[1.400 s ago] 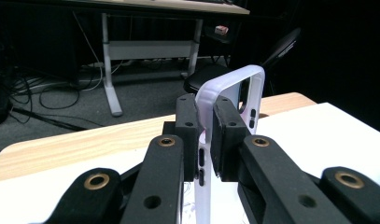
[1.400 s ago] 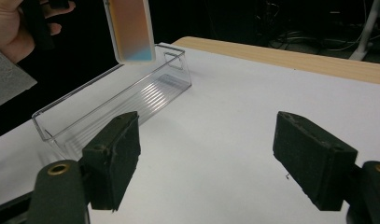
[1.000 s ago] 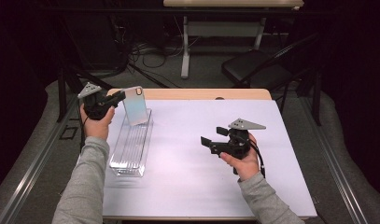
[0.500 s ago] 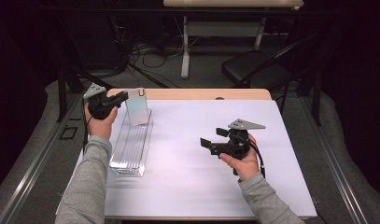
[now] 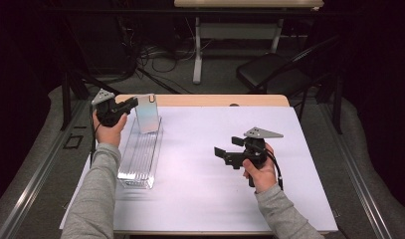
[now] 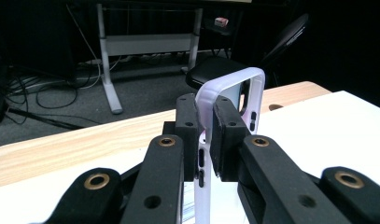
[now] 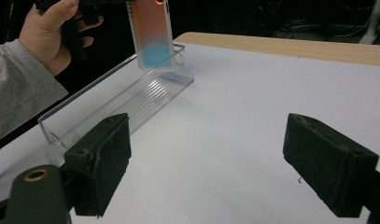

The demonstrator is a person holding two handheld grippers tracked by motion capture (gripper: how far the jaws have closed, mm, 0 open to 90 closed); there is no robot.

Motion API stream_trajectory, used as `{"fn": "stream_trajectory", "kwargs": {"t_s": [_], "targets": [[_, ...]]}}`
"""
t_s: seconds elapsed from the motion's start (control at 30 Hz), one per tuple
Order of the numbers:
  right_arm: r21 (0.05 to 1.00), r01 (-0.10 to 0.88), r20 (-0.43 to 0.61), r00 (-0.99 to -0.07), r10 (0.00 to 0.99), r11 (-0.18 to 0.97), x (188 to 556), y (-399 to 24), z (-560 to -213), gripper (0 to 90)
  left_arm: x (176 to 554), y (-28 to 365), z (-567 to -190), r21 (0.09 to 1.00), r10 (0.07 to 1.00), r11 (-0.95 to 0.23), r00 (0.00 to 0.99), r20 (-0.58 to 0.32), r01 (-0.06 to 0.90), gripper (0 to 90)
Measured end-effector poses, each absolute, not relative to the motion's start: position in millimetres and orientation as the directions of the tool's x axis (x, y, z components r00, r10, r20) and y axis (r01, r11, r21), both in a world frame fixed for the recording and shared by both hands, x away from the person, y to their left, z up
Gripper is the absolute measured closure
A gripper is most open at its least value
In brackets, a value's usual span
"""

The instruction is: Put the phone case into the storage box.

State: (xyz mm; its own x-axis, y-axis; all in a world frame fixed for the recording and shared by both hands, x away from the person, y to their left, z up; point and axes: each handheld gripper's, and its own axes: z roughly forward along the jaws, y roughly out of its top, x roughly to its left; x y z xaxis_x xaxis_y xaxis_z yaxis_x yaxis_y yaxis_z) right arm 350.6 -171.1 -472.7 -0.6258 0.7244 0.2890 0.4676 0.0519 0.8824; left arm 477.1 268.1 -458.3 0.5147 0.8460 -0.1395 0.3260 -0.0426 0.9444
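Since the earlier frames the left tongs (image 5: 133, 103) and the phone case (image 5: 147, 113) they carry have shifted only slightly, the case tipping a little above the far end of the clear tray (image 5: 139, 158); the right tongs (image 5: 222, 155) have kept their place.

A white sheet covers the desk (image 5: 205, 164), with a strip of bare wood along its far edge. Beyond it lie a dark floor with tangled cables, the legs of another table and a black chair (image 5: 269, 74).

The tray lies lengthwise along the desk's left edge. Near the far left corner, the left tongs are clamped on the top rim of the translucent case, which hangs upright with its lower end over the tray's far end; whether it touches the tray cannot be told. The right tongs hover over the middle right of the desk, jaws spread wide with nothing between them.
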Motion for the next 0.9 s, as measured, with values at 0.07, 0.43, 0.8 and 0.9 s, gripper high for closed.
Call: {"fn": "stream_trajectory", "kwargs": {"t_s": [0.07, 0.43, 0.8, 0.9], "targets": [[0.882, 0.469, 0.288, -0.621, 0.729, 0.052, 350.7, -171.6, -472.9, 15.1, 478.7, 268.1, -460.0, 0.943, 0.847, -0.042, 0.512, -0.142, 0.330, 82.8], [0.883, 0.465, 0.280, -0.623, 0.730, 0.058, 351.5, -171.0, -474.0, 15.1, 487.5, 266.7, -471.5, 0.940, 0.846, -0.057, 0.516, -0.133, 0.336, 82.8], [0.882, 0.466, 0.277, -0.623, 0.732, 0.063, 352.2, -172.4, -474.3, 15.1, 495.4, 267.4, -481.2, 0.937, 0.842, -0.062, 0.523, -0.135, 0.343, 82.8], [0.881, 0.469, 0.277, -0.622, 0.732, 0.065, 352.6, -172.4, -474.6, 15.1, 496.4, 269.9, -482.5, 0.937, 0.838, -0.062, 0.528, -0.139, 0.344, 82.8]]}}
